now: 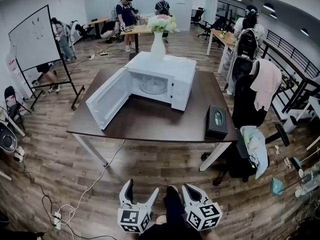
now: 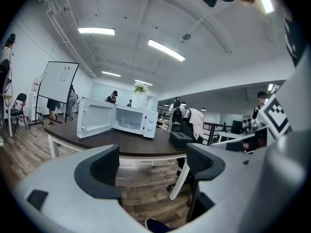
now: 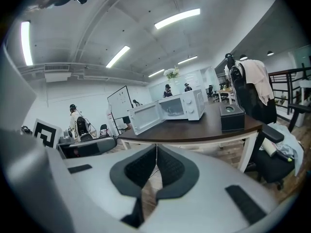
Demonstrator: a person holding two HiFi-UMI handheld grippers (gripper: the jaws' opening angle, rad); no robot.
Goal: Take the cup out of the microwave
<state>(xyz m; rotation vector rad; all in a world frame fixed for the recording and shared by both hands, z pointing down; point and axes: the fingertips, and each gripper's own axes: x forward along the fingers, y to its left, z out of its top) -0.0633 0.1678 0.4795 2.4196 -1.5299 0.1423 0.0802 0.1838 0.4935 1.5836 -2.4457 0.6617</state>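
A white microwave stands on the dark brown table with its door swung wide to the left. Inside I see a round glass plate; no cup can be made out. The microwave also shows far off in the left gripper view and the right gripper view. Both grippers hang low in front of the table, well short of it. My left gripper is open with nothing between its pads. My right gripper is shut, pads together, holding nothing.
A white vase of flowers stands on top of the microwave. A black tissue box lies at the table's right end. An office chair draped with clothes is to the right, a whiteboard to the left, a cable on the floor. People stand at the back.
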